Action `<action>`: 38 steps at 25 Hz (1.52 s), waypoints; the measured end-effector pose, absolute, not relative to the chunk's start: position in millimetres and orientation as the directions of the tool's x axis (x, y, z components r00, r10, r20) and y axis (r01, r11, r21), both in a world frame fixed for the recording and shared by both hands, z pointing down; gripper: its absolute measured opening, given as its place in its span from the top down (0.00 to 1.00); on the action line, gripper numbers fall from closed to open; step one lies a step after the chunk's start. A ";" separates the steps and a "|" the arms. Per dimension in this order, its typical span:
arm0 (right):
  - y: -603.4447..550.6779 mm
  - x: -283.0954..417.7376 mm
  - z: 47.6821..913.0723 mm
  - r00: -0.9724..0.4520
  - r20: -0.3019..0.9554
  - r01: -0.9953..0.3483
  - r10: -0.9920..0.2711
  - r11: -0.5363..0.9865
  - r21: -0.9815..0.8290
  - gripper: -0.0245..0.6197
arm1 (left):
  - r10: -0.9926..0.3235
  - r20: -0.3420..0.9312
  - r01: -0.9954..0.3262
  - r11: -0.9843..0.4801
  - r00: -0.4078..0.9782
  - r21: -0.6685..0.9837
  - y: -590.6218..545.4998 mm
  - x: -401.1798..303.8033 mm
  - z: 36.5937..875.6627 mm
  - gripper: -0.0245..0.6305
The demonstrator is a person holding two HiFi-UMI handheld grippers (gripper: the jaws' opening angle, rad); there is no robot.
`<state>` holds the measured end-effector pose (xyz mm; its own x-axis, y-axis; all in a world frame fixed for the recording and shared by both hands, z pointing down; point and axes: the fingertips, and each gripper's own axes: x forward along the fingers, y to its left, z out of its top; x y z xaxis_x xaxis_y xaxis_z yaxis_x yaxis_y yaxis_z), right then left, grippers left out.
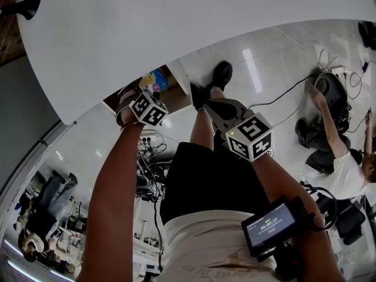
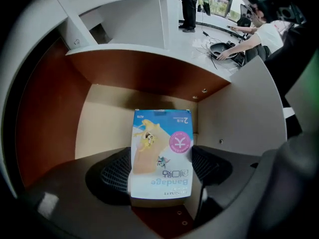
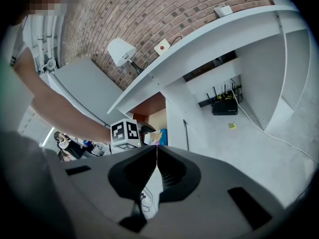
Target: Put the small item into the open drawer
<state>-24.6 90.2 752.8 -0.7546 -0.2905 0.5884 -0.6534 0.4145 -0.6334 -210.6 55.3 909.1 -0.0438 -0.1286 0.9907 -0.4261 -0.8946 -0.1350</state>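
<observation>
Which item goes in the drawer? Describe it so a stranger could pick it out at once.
Under the white desk, find the open drawer with red-brown walls and a pale floor. There the left tongs are shut on a flat bandage box. It alone is colourful: light blue, with a cartoon picture and a round pink badge.

Small item (image 1: 155,79) — partly behind left gripper (image 1: 145,97)

Head view looks steeply down on the open brown wooden drawer (image 1: 178,96) at eleven o'clock; left gripper view faces it closely, right from farther.
</observation>
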 end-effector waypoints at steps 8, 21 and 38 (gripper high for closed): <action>91.8 -22.5 762.3 -0.756 0.592 -0.651 -0.279 0.415 -0.635 0.95 | -0.124 0.991 -0.380 -0.915 -0.052 -0.134 59.6 -204.6 924.1 0.38; 104.1 -27.0 773.6 -0.753 0.601 -0.654 -0.268 0.401 -0.641 0.95 | -0.173 0.981 -0.344 -0.919 -0.090 -0.194 40.6 -207.9 934.8 0.38; 101.4 -36.6 760.8 -0.756 0.607 -0.644 -0.246 0.444 -0.623 0.95 | -0.203 0.979 -0.361 -0.911 -0.028 -0.200 48.6 -209.3 896.6 0.38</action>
